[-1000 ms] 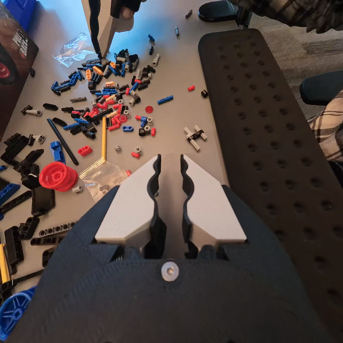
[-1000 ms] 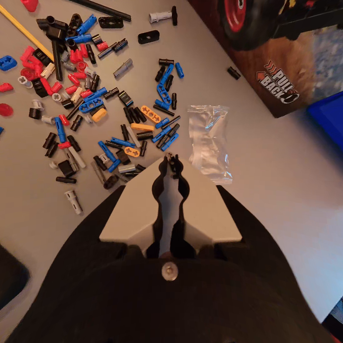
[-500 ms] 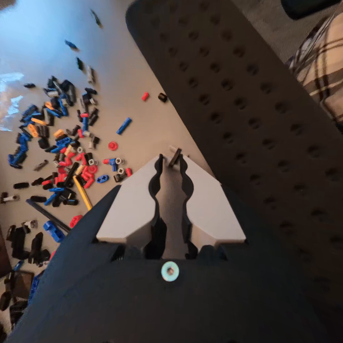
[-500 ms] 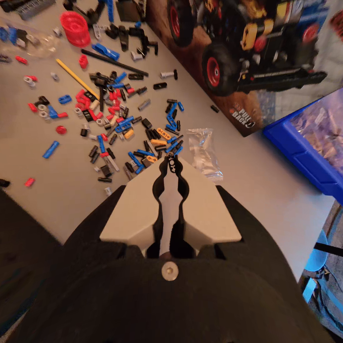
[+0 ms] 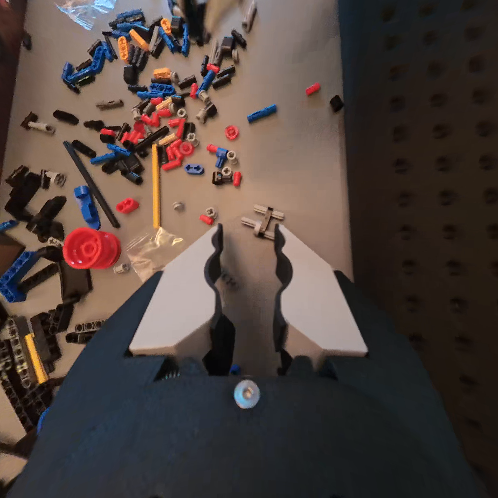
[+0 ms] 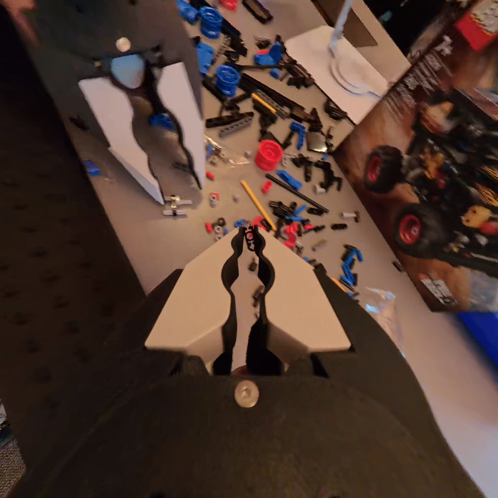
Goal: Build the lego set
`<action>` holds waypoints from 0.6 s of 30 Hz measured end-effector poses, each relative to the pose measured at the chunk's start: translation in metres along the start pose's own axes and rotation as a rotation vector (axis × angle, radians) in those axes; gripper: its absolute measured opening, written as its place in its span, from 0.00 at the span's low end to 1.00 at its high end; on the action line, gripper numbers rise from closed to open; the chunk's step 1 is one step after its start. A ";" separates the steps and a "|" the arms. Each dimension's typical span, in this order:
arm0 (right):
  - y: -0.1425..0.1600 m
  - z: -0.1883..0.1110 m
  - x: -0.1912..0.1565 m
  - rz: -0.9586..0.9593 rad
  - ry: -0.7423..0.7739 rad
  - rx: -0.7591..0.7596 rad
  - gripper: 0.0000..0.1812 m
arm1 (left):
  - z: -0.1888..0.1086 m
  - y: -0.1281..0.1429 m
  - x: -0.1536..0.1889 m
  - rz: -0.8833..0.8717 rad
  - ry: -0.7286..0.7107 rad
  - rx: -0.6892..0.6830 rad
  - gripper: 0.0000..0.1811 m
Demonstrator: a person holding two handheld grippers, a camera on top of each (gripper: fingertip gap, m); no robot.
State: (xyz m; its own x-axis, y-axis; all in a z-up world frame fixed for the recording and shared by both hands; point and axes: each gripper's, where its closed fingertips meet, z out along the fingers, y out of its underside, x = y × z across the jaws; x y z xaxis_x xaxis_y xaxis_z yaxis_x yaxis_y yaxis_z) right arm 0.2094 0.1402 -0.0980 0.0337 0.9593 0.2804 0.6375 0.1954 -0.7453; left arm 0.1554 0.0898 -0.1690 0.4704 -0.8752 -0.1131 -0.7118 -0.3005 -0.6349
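Observation:
My left gripper (image 5: 248, 231) is open and empty, low over the grey table. A small assembly (image 5: 262, 219), a black connector on two grey axles, lies just ahead of its right fingertip. In the right wrist view the left gripper (image 6: 180, 192) shows at upper left with the assembly (image 6: 176, 206) at its tips. My right gripper (image 6: 249, 232) is shut on a small black holed Lego piece (image 6: 249, 238), held above the table. A heap of loose red, blue, black and orange pieces (image 5: 161, 113) is spread ahead on the left.
A black perforated board (image 5: 417, 188) runs along the right edge of the table. A red wheel (image 5: 91, 248), a clear bag (image 5: 153, 248) and black beams (image 5: 40, 336) lie to the left. The set's box (image 6: 431, 188), blue wheels (image 6: 227, 79) and a white stand base (image 6: 347, 72) are farther off. Across from one pair of fingers to the other is roughly 11 cm. The red wheel (image 5: 91, 248) is about 10 cm from my left fingertips and 15 cm from my right. Seen from the right wrist view (image 6: 266, 152) as well.
My left gripper has opened wider and drawn back, so the axle assembly lies just ahead of its tips. My right gripper has lifted the black piece from the heap and swung toward the left gripper.

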 end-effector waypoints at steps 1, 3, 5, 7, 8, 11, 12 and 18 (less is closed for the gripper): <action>-0.004 0.005 -0.009 -0.015 -0.014 0.007 0.03 | -0.007 -0.004 0.002 -0.023 0.056 0.048 0.21; -0.010 0.016 -0.033 -0.046 -0.064 0.012 0.04 | -0.021 -0.009 0.006 -0.051 0.142 0.113 0.20; -0.011 0.027 -0.051 -0.076 -0.082 0.002 0.04 | -0.025 -0.007 0.003 -0.006 0.127 0.122 0.19; -0.013 0.036 -0.064 -0.111 -0.078 0.011 0.04 | -0.026 -0.013 0.008 -0.005 0.150 0.161 0.17; -0.015 0.039 -0.066 -0.119 -0.061 0.020 0.04 | -0.025 -0.018 0.012 -0.017 0.170 0.189 0.16; -0.022 0.041 -0.067 -0.170 0.002 0.047 0.03 | -0.027 -0.029 0.014 -0.056 0.173 0.276 0.10; -0.024 0.040 -0.066 -0.196 0.025 0.050 0.04 | -0.029 -0.032 0.014 -0.089 0.184 0.308 0.08; -0.037 0.032 -0.064 -0.357 0.121 0.101 0.03 | -0.040 -0.039 0.015 -0.221 0.298 0.400 0.06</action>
State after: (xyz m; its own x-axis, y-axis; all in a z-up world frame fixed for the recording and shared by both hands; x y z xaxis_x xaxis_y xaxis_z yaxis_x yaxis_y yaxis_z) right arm 0.1589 0.0780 -0.1075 -0.0824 0.7974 0.5979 0.5469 0.5377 -0.6418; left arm 0.1694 0.0733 -0.1153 0.3767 -0.8946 0.2404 -0.3311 -0.3724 -0.8670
